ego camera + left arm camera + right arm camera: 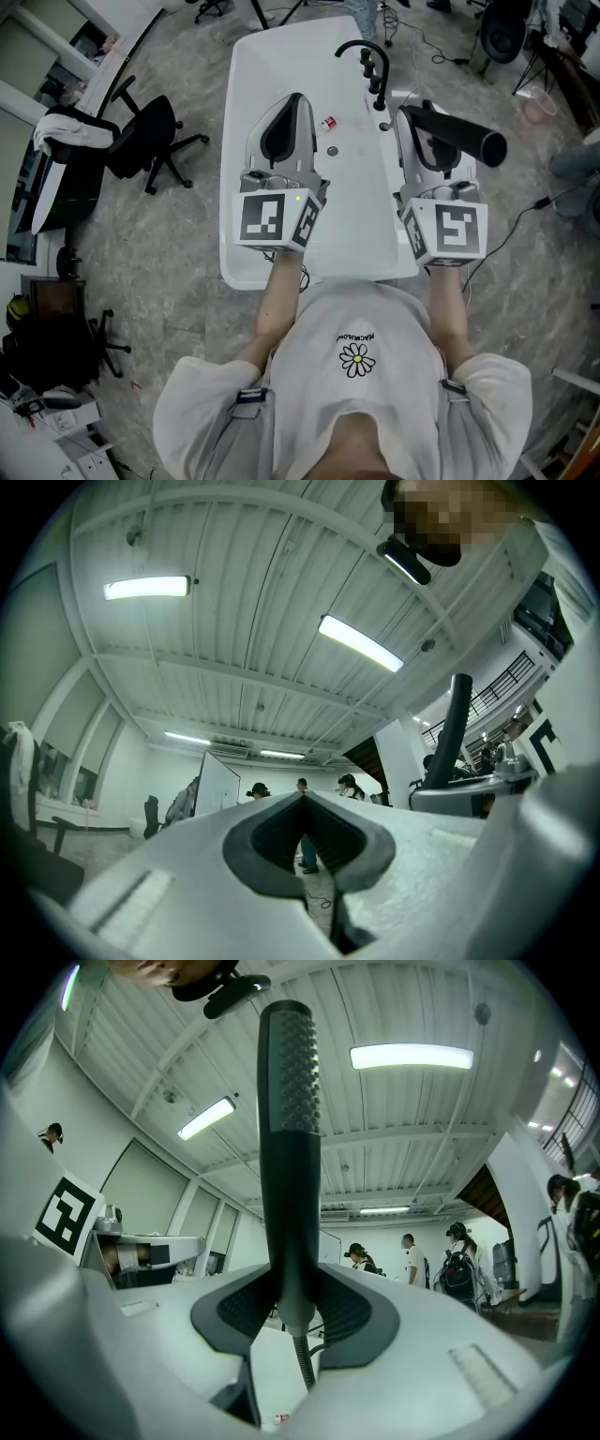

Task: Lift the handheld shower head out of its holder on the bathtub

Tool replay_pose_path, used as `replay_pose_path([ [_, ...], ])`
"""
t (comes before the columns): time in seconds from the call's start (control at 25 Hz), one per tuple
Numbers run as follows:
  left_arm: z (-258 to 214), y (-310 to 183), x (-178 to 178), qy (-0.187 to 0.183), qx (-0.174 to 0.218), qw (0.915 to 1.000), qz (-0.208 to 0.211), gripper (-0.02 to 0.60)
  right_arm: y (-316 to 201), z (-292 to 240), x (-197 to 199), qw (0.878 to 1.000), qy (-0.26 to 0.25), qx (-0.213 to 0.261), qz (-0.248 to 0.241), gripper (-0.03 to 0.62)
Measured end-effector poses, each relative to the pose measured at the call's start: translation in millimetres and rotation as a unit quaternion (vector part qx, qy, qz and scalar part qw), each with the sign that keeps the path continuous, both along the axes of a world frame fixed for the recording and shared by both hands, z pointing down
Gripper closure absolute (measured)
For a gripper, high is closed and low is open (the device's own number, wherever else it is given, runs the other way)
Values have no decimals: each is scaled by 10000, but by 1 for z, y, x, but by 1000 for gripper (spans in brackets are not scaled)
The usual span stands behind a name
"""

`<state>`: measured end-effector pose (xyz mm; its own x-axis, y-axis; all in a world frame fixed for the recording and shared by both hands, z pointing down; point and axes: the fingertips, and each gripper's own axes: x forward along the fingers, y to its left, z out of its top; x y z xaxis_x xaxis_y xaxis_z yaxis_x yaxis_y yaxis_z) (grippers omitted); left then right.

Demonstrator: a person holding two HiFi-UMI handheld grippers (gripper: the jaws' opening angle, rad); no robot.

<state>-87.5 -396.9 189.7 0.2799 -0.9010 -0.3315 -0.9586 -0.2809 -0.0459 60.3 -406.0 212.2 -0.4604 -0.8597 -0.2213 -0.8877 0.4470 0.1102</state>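
The black handheld shower head [466,139] is clamped between the jaws of my right gripper [418,114], above the right rim of the white bathtub [238,112]. In the right gripper view the shower head [289,1138] stands upright between the dark pads [352,1312] of my right gripper [292,1286]. Its ribbed hose [302,1361] hangs down below the grip. My left gripper [292,101] hovers over the tub's inside. In its own view, the left gripper [302,798] has its tips meeting with nothing between them.
A black faucet [368,54] with knobs stands on the tub's far right rim. A small red-and-white thing [327,123] and the drain [333,150] lie in the tub. A black office chair [150,139] stands to the left, and cables and stands lie on the floor beyond.
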Motion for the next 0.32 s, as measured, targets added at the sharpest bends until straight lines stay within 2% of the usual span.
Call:
replay_pose_path([
  [0.32, 3, -3, 2, 94, -119, 9998, 98, 581, 0, 0, -2, 10000, 51, -13, -33, 442],
])
